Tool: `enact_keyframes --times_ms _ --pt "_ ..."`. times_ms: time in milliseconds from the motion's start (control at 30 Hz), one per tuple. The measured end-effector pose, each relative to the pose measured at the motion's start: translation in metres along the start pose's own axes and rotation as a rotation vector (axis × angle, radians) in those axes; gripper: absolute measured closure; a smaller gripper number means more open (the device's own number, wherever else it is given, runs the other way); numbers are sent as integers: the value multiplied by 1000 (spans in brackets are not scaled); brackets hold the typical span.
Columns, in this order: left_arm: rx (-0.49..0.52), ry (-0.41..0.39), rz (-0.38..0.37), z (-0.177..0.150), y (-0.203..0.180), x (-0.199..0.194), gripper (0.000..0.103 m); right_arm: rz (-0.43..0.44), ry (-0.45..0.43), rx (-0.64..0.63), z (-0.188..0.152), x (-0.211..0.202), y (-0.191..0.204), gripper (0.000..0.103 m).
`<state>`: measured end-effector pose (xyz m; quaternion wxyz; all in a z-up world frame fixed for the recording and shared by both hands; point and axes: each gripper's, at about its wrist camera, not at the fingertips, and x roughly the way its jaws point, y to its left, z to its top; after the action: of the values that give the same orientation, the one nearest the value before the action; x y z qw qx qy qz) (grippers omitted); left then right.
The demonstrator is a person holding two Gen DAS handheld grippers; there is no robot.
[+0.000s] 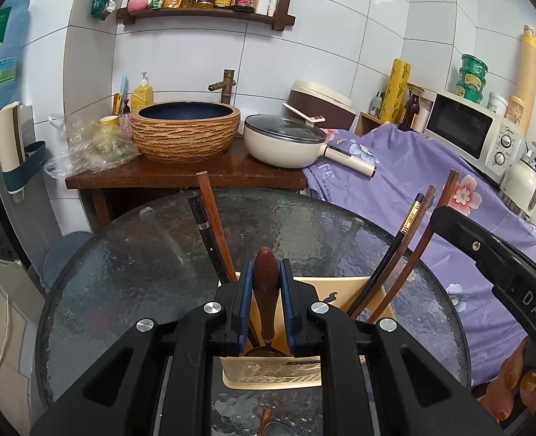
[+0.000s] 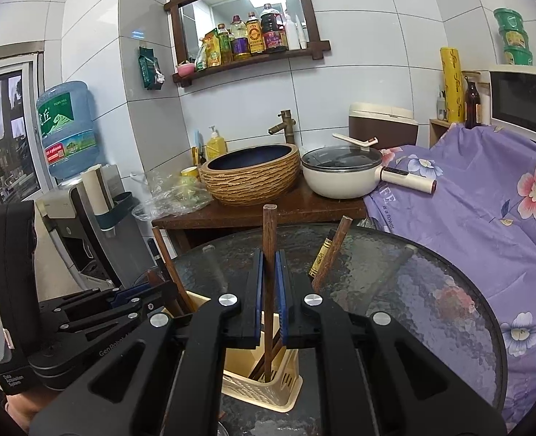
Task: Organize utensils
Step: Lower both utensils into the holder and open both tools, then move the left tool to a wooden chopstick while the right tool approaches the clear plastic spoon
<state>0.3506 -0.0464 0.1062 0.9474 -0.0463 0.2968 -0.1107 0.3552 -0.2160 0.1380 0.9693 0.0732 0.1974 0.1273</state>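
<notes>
My left fingers (image 1: 266, 290) are clamped on the brown handle of a wooden spoon (image 1: 266, 283), its bowl end dipping into the beige utensil holder (image 1: 271, 374) just below them on the glass counter (image 1: 122, 272). My right fingers (image 2: 269, 294) pinch a brown chopstick (image 2: 269, 232) upright, its lower end inside the holder beneath them.

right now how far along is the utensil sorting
Done: several chopsticks already stand in the beige holder on the glass table. In hand: the left gripper is shut on a wooden-handled utensil, and the right gripper is shut on a brown chopstick whose lower end is inside the holder. Left: release both; a spoon lies on the table at the left view's bottom edge.
</notes>
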Motion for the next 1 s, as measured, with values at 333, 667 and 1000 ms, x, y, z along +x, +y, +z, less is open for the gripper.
enact_keyframes --times_ms 333,667,1000 --pt "2 -73 -16 -2 6 -27 46 -1 -27 31 -11 -18 -7 48" --pt "2 -37 30 -55 37 -54 26 43 146 -65 -71 -34 14 48" --pt "36 174 89 -126 63 -29 30 55 402 -206 -169 -18 39 48"
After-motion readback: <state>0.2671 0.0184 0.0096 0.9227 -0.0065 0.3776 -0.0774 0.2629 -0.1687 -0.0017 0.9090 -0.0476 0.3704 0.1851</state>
